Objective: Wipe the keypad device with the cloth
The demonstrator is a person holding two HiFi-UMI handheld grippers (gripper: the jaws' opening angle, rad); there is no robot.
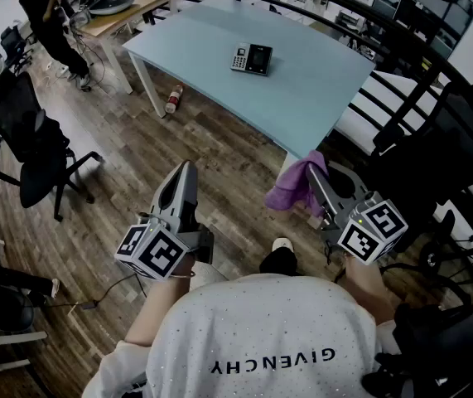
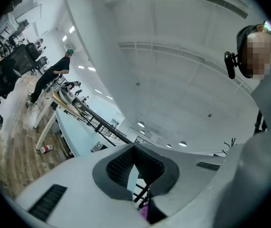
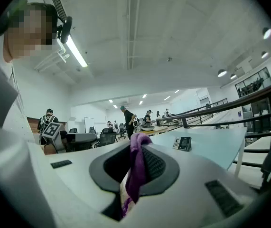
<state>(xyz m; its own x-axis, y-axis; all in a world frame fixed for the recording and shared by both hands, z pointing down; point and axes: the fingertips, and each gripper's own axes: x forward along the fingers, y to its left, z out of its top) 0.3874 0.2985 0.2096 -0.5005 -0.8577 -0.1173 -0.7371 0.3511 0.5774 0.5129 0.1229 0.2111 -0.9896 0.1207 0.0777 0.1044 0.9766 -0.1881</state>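
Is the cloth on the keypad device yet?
No, the purple cloth hangs pinched in the right tool short of the table, while the keypad device lies alone on it.

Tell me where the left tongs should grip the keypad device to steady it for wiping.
Probably its keypad end, pinched across the two long edges, coming from the left. The keypad device lies flat on the table, so only its thin sides offer purchase, and that leaves the screen end free for the cloth in the right tongs. The left tongs are shut; open them first.
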